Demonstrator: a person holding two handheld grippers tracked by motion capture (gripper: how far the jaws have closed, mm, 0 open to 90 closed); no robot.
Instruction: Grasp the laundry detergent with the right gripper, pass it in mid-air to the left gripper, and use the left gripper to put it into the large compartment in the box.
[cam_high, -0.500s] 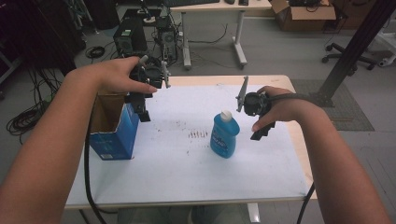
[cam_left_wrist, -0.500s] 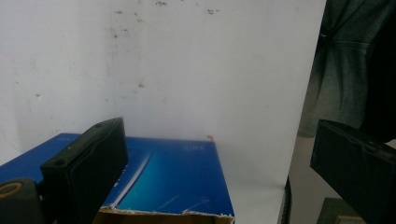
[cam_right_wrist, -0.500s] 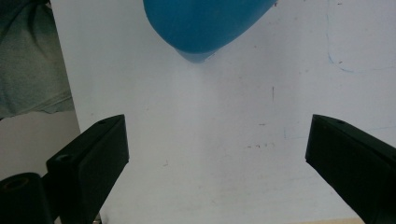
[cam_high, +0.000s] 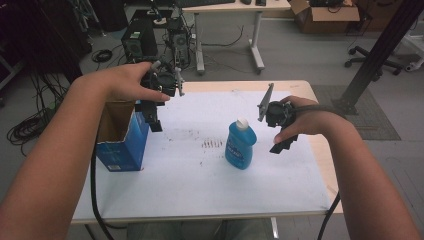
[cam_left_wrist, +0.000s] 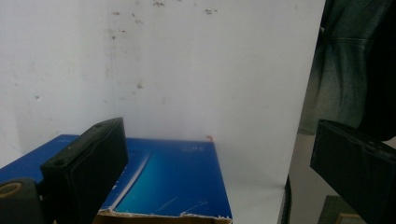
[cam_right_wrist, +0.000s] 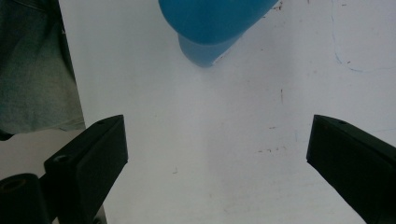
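A blue bottle (cam_high: 240, 145) with a white cap stands upright near the middle of the white table (cam_high: 200, 185). An open blue cardboard box (cam_high: 121, 136) stands at the table's left. My left gripper (cam_high: 152, 120) hangs just right of the box's top, jaws wide apart and empty; in the left gripper view the box (cam_left_wrist: 173, 179) lies below the left gripper (cam_left_wrist: 219, 168). My right gripper (cam_high: 283, 143) hovers right of the bottle, open and empty. In the right gripper view the bottle (cam_right_wrist: 215, 23) sits ahead of the right gripper (cam_right_wrist: 217, 163), apart from it.
The table's wooden edge (cam_high: 320, 150) shows along the right side. Beyond the far edge stand another desk (cam_high: 230, 10), computer towers (cam_high: 137, 42) and cables on the floor. A black post (cam_high: 372, 60) rises at the right. The person's trouser leg (cam_right_wrist: 37, 70) shows below the near edge.
Both hands hold almost the same place as half a second ago; nothing has visibly shifted.
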